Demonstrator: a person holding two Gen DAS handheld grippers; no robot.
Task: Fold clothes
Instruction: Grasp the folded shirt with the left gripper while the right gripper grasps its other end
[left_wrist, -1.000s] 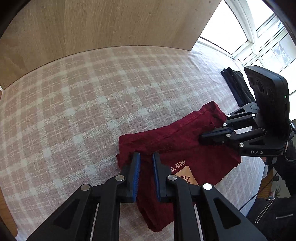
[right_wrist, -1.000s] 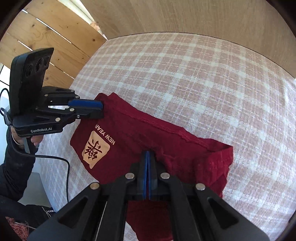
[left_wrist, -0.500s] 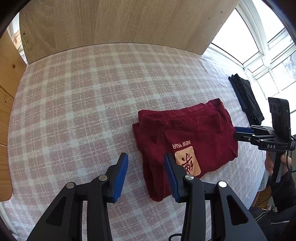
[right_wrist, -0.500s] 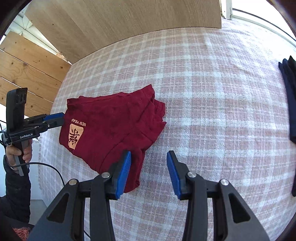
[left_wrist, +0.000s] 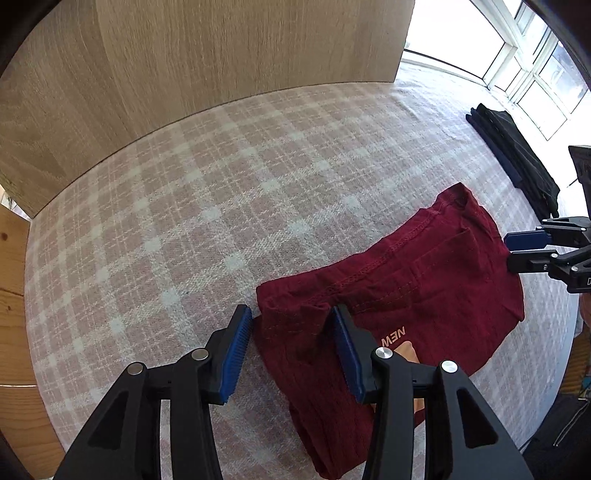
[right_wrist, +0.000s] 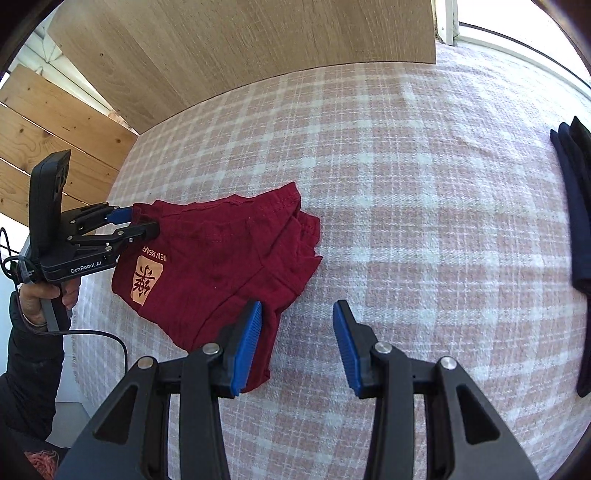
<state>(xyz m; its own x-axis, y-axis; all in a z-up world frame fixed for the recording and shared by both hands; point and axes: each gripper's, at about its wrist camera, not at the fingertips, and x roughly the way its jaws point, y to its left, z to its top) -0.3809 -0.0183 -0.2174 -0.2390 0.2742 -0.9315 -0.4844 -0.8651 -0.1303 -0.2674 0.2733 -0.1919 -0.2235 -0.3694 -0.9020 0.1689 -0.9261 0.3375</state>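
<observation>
A folded dark red garment (left_wrist: 399, 295) with an orange print lies on the pink checked cloth (left_wrist: 207, 206). It also shows in the right wrist view (right_wrist: 225, 258). My left gripper (left_wrist: 291, 354) is open, its jaws straddling the garment's near left corner. In the right wrist view the left gripper (right_wrist: 138, 223) sits at the garment's left edge. My right gripper (right_wrist: 297, 347) is open, just above the cloth at the garment's near right edge. In the left wrist view it (left_wrist: 513, 247) is at the garment's right edge.
A stack of folded dark clothes (left_wrist: 517, 158) lies at the far right of the cloth, also in the right wrist view (right_wrist: 576, 221). A wooden panel (left_wrist: 207, 55) stands behind the cloth. Wooden slats (right_wrist: 55, 129) are at the left.
Both grippers opened and let go of the red garment, which now lies folded. They drew back, then the left gripper came close to the garment's corner again.
</observation>
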